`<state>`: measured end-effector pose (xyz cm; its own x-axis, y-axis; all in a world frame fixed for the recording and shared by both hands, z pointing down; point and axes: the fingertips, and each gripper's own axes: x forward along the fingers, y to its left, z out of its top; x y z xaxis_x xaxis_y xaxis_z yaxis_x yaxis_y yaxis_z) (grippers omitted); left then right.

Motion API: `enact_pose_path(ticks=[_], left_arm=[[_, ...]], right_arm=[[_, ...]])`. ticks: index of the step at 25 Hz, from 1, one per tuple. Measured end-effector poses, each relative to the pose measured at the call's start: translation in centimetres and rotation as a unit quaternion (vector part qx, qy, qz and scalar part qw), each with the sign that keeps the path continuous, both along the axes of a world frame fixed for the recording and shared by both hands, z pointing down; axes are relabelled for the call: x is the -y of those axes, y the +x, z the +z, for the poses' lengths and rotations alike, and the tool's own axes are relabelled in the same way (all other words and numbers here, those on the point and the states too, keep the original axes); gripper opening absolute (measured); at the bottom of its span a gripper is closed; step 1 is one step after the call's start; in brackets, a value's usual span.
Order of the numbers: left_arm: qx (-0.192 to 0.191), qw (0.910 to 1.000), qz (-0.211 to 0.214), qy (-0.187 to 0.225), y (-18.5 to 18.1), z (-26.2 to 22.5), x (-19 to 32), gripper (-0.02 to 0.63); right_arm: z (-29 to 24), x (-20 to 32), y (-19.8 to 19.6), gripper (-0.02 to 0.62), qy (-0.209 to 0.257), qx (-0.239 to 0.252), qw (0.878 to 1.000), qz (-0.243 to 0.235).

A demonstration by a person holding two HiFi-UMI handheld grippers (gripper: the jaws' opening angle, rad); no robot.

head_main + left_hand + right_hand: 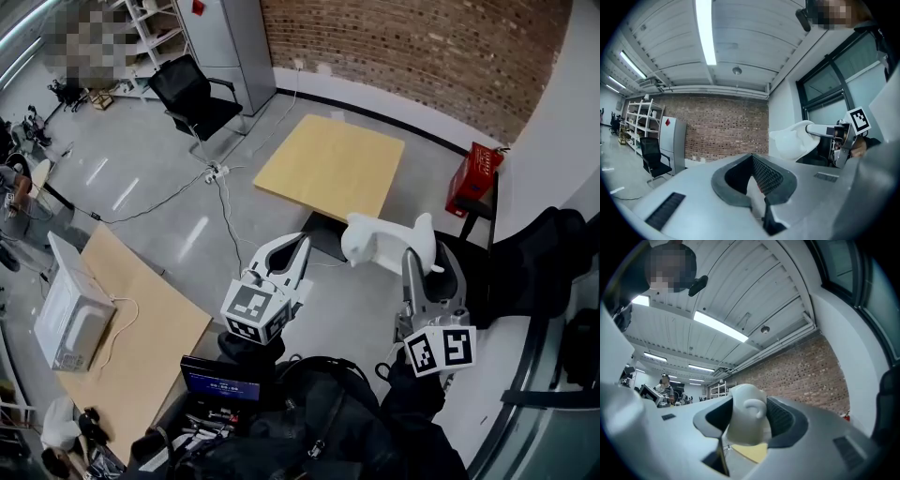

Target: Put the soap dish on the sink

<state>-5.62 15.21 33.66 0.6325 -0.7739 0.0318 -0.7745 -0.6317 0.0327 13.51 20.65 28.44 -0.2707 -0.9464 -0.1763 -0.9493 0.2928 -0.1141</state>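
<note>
Right hand-held gripper (419, 265) clamped on white soap dish (380, 242), carried in air just beside wooden surface (330, 167). Left hand-held gripper (292, 249) closed, empty. No sink visible; placing apparently all left.

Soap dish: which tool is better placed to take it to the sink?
Right. The right tool holds the soap dish; the left tool is shut and empty.

left gripper (298, 242): light grey plastic shell, pointy nose, dark grey ribbed pads (768, 174) inside
right gripper (424, 261): same grey shell, dark slotted patch on its side
marker cubes (255, 314): white faces, chunky black square codes
sleeves (412, 417): plain black
</note>
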Motion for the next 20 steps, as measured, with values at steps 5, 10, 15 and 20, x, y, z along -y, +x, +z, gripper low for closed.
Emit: enact_pose_path(ticks=[5, 10, 15, 20], left_arm=[[0.003, 0.9999, -0.005, -0.012, 0.3, 1.3, -0.4, 0.0], [0.005, 0.9996, -0.01, -0.025, 0.5, 2.4, -0.2, 0.0], [0.002, 0.9995, -0.01, -0.031, 0.0, 2.9, 1.8, 0.0], [-0.005, 0.9996, -0.003, -0.026, 0.2, 3.0, 5.0, 0.0]], right_arm=[[1.1, 0.1, 0.1, 0.224, -0.01, 0.003, 1.0, -0.008], [2.1, 0.8, 0.3, 0.224, -0.021, 0.01, 1.0, -0.015], [2.6, 2.7, -0.2, 0.224, -0.028, 0.009, 0.999, -0.015], [2.5, 5.4, -0.3, 0.224, -0.027, 0.002, 1.0, -0.008]])
